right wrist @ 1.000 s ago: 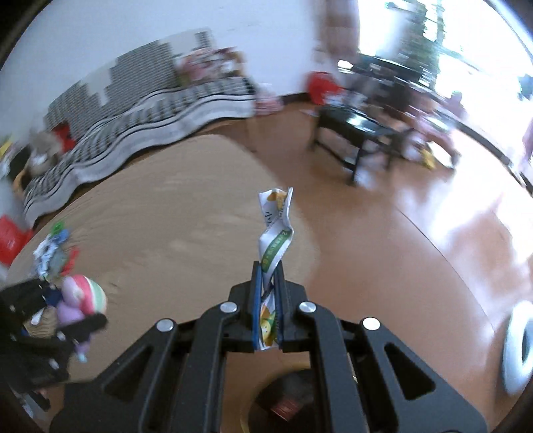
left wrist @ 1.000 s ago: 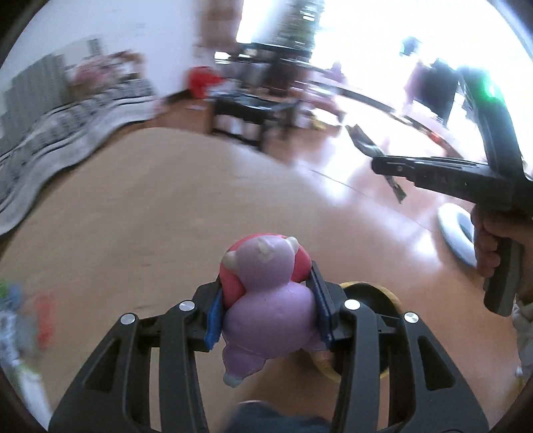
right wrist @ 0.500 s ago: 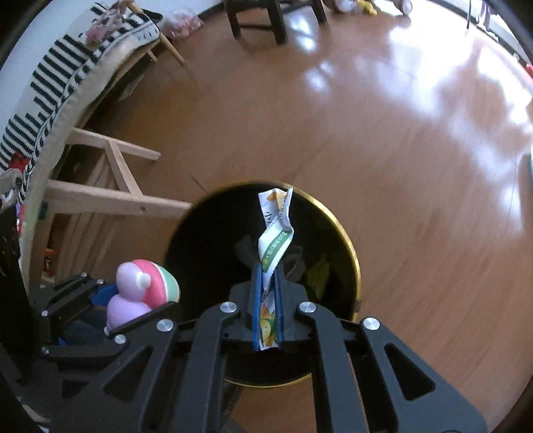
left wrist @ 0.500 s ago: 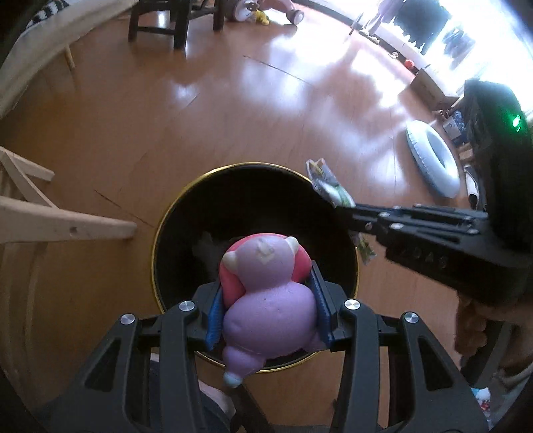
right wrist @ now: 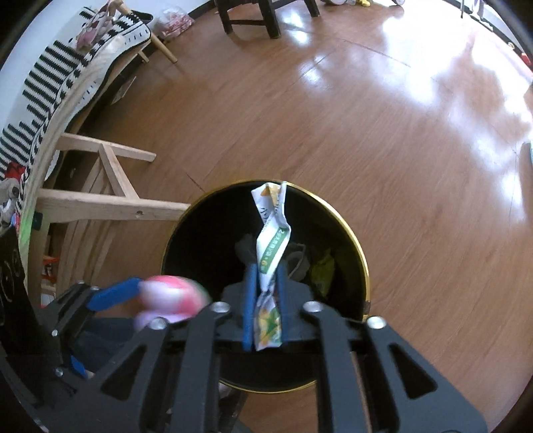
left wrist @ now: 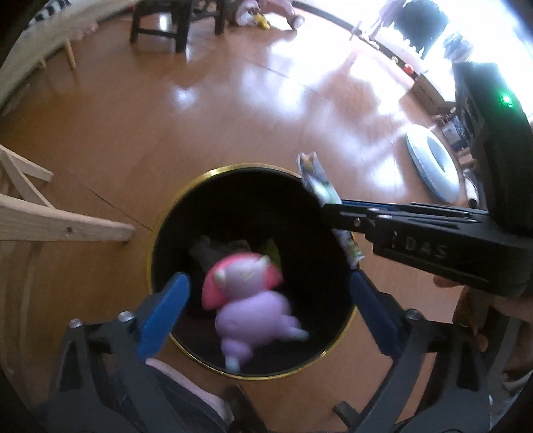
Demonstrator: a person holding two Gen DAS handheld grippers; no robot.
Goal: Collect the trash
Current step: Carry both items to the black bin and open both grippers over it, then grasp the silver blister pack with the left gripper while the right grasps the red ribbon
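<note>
A black bin with a gold rim [left wrist: 186, 196] stands on the wooden floor below both grippers. My left gripper [left wrist: 266, 278] is opening wide over it. The pink and purple soft toy [left wrist: 246, 293] is blurred and loose between the blue pads, touching neither, above the bin's mouth. My right gripper [right wrist: 265, 269] points down over the same bin [right wrist: 349, 229], its jaws opening. The twisted white and green wrapper [right wrist: 271, 233] still stands between its pads. In the left wrist view the right gripper [left wrist: 328, 208] reaches in from the right with the wrapper [left wrist: 316, 180]. Dark trash lies in the bin.
A pale wooden table frame [left wrist: 66, 226] stands just left of the bin. A white ring [left wrist: 429, 163] lies on the floor at the right. A dark stool [right wrist: 260, 16] and a striped sofa [right wrist: 50, 83] are farther off. A person's hand [left wrist: 473, 309] holds the right gripper.
Both grippers came down from over the table to above the bin. The left jaws then spread and the toy dropped free. The right pads have parted slightly around the wrapper.
</note>
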